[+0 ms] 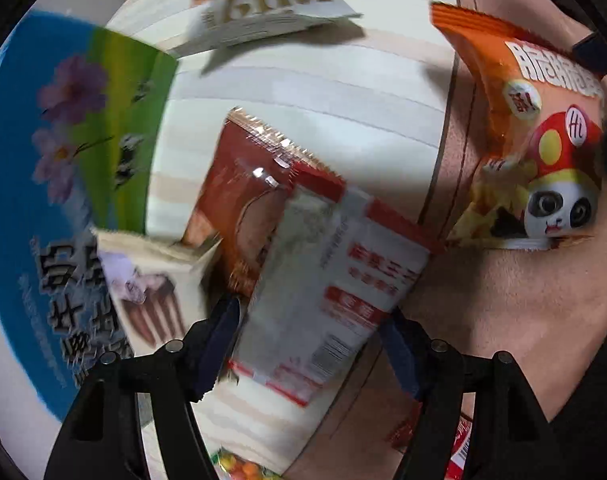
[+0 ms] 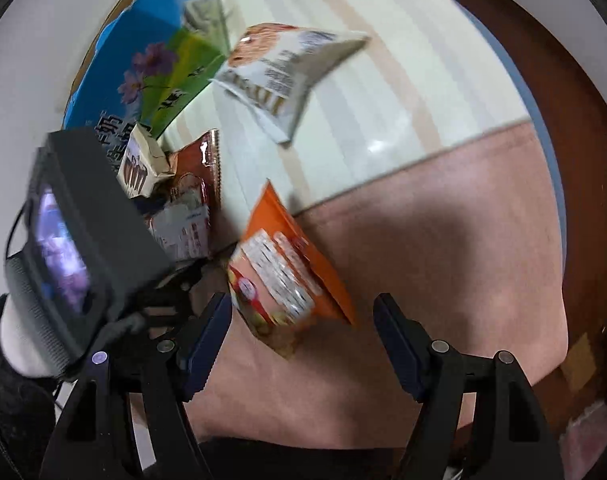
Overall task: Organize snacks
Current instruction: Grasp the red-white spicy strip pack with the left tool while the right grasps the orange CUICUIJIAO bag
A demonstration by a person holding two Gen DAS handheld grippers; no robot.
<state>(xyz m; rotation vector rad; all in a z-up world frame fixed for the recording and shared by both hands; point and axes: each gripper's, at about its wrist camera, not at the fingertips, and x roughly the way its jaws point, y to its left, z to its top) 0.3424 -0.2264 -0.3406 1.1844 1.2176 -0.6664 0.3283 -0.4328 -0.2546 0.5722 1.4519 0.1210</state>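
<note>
My left gripper (image 1: 311, 312) points down at a pile of snacks. A white and red packet (image 1: 335, 280) lies flat between its dark blue pads, unbuckled, on top of a brown packet (image 1: 239, 184). A small cream packet with chocolate sticks (image 1: 151, 288) sits just to the left. My right gripper (image 2: 303, 304) stands open over the pink mat (image 2: 443, 220). An orange mushroom-and-panda packet (image 2: 287, 272) is ahead of its fingers and touches neither pad. The same orange packet (image 1: 535, 140) shows at the right of the left wrist view.
A big blue and green milk box (image 1: 63, 160) stands at the left of the pile. A white packet with gold letters (image 1: 263, 8) lies further off on the striped cloth (image 1: 343, 92). Colourful sweets (image 1: 239, 468) and a red packet (image 1: 459, 448) sit near the lower edge.
</note>
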